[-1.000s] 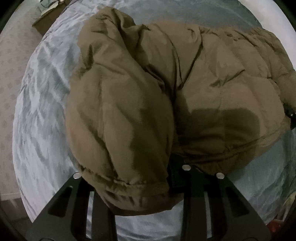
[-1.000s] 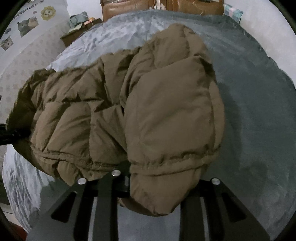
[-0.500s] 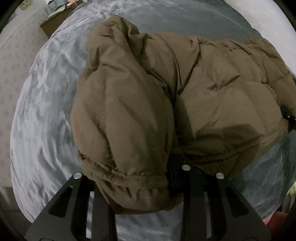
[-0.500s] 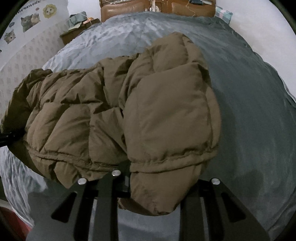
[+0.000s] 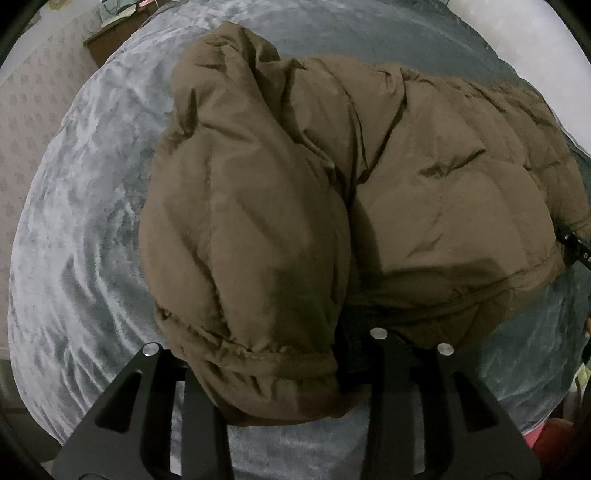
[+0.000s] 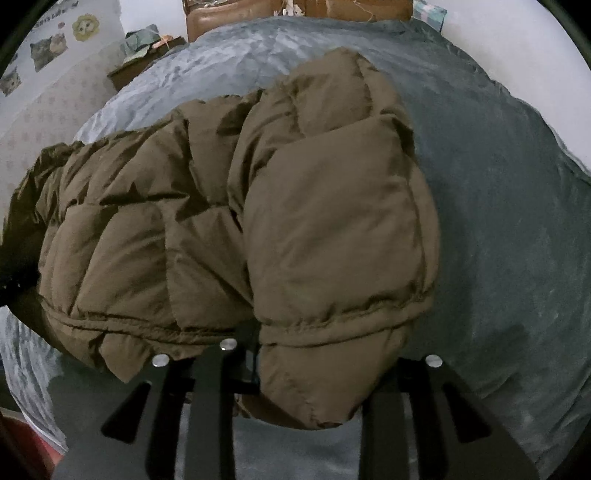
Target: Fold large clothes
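Note:
A brown puffer jacket (image 5: 369, 192) lies bunched on a grey bed (image 5: 81, 229). In the left wrist view one sleeve (image 5: 243, 258) hangs between my left gripper's fingers; the left gripper (image 5: 280, 369) is shut on the sleeve cuff, its tips hidden by fabric. In the right wrist view the jacket (image 6: 166, 229) spreads to the left and the other sleeve (image 6: 332, 240) drapes over my right gripper (image 6: 306, 373), which is shut on that cuff. The right gripper's black body (image 5: 576, 251) shows at the left view's right edge.
The grey blanket (image 6: 498, 221) covers the whole bed. A brown headboard (image 6: 295, 11) stands at the far end. A bedside table (image 6: 136, 62) with clutter stands at the far left, by a papered wall (image 5: 33, 96). Something red (image 5: 546, 432) lies by the bed's near right corner.
Both grippers have risen and pulled back slightly with the sleeves held; the jacket sits a little farther and lower in both views, and more of the bed shows.

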The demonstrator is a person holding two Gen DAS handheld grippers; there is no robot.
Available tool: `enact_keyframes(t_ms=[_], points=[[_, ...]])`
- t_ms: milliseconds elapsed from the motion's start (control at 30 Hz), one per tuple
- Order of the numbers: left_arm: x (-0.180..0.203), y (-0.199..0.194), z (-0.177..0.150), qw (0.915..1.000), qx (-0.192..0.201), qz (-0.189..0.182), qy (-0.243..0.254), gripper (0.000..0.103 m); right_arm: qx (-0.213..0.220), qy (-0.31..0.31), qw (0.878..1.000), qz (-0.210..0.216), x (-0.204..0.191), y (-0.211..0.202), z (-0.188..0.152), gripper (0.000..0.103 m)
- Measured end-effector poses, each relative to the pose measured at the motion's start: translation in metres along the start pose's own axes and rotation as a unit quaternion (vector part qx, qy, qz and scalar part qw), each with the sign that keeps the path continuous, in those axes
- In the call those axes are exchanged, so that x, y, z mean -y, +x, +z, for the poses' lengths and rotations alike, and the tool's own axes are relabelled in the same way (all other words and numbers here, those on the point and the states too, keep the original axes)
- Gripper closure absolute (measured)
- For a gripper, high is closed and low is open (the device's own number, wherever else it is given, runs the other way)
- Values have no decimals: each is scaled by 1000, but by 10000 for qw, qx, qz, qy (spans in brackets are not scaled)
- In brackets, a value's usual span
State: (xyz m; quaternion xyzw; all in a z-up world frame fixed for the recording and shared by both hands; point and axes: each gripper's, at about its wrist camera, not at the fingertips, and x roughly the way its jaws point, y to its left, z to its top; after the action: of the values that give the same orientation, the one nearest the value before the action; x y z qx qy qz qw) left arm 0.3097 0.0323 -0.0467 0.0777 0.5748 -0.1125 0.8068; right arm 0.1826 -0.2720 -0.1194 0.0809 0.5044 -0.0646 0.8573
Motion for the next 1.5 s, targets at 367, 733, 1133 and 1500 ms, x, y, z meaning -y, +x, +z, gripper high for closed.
enact_keyframes(t_ms=[367, 733, 1133, 1500], points=[[3, -16, -24, 9996, 31, 263, 25, 54, 25, 242, 9996, 122, 12, -3, -8, 60], [39, 5, -37, 9997, -34, 199, -113, 47, 3, 385, 9992, 105, 21, -4, -10, 52], [28, 1, -40, 9998, -72, 161, -119, 44, -17, 325, 9994, 117, 24, -4, -11, 51], [19, 2, -41, 9973, -24, 732, -101, 7, -50, 343, 9993, 109, 31, -9, -9, 36]])
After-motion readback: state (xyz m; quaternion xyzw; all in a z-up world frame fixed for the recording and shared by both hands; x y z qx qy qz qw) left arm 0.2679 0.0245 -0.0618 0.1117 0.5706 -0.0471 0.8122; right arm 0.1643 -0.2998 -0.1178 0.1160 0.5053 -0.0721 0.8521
